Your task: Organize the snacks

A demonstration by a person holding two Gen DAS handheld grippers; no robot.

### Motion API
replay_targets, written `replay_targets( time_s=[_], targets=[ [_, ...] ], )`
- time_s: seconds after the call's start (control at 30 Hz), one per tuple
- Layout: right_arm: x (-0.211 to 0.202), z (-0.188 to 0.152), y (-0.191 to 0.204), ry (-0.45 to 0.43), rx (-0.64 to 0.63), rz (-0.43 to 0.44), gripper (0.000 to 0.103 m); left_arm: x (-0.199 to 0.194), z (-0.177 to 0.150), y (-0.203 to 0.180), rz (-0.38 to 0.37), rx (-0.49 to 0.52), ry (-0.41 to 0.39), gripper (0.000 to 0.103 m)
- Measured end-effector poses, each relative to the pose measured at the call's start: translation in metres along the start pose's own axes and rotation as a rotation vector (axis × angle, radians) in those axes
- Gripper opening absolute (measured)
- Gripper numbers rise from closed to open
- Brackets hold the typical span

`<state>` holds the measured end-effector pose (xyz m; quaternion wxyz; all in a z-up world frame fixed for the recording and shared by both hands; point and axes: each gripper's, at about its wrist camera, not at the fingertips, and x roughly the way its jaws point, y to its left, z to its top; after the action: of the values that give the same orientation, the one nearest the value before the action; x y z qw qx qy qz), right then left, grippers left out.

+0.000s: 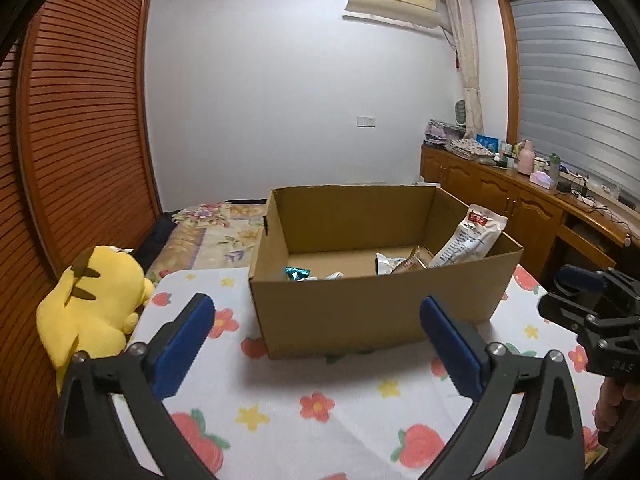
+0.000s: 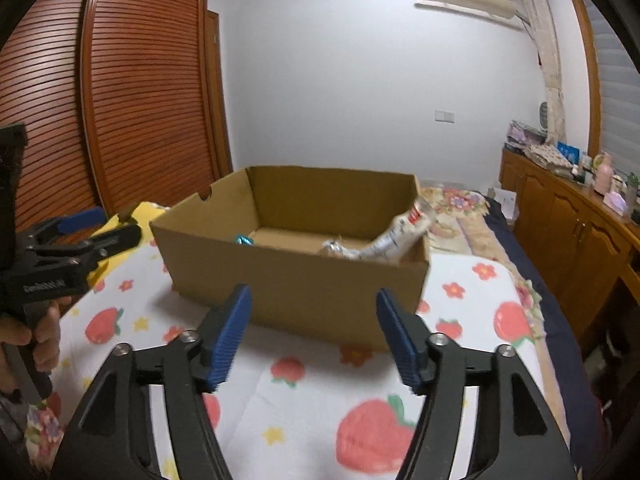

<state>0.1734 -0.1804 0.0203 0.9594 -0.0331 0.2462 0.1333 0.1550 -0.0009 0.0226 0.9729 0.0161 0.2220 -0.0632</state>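
An open cardboard box [image 1: 372, 300] sits on a blanket printed with strawberries and flowers [image 1: 320, 404], spread over a bed. Inside the box lie several snacks: a tall white packet with a red label [image 1: 472, 240] leans against the right wall, its top poking above the rim; a crumpled white and brown wrapper [image 1: 400, 262] lies on the box floor beside it; and a small teal foil packet [image 1: 297, 273] rests near the front wall, towards the left (only its top edge shows over the cardboard).

The left hand-held gripper [image 1: 318, 344] hovers just in front of the box, its blue-padded fingers spread wide with nothing between them. The right hand-held gripper [image 2: 314, 334] hangs on the near side of the box too, fingers likewise parted and holding nothing. Each is visible from the other's camera, at the frame edge.

A yellow plush toy [image 1: 92, 304] lies at the blanket's left edge, beside a slatted wooden wardrobe [image 1: 80, 128]. A wooden sideboard [image 1: 520, 204] cluttered with bottles runs along the right wall.
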Motion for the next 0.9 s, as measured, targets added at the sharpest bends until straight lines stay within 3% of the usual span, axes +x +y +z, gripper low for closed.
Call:
replay_targets(
  time_s=[0.1,0.23,0.57,0.9],
  targets=[
    [-0.015,-0.007,0.001,-0.014,-0.002,-0.016,0.093,-0.012,-0.004,-0.004,0.035,0.017,0.01,0.103],
    [-0.034,-0.015,0.006,-0.025,0.001,-0.014,0.103,-0.032,-0.013,-0.009,0.082,0.043,0.004,0.103],
    [-0.074,-0.036,0.011,-0.037,0.025,-0.081,0.103,-0.077,-0.05,-0.019,0.09,0.031,0.037,0.103],
    [-0.094,-0.06,0.006,-0.024,0.06,-0.105,0.103,-0.089,-0.074,-0.02,0.058,-0.002,0.072,0.103]
  ],
)
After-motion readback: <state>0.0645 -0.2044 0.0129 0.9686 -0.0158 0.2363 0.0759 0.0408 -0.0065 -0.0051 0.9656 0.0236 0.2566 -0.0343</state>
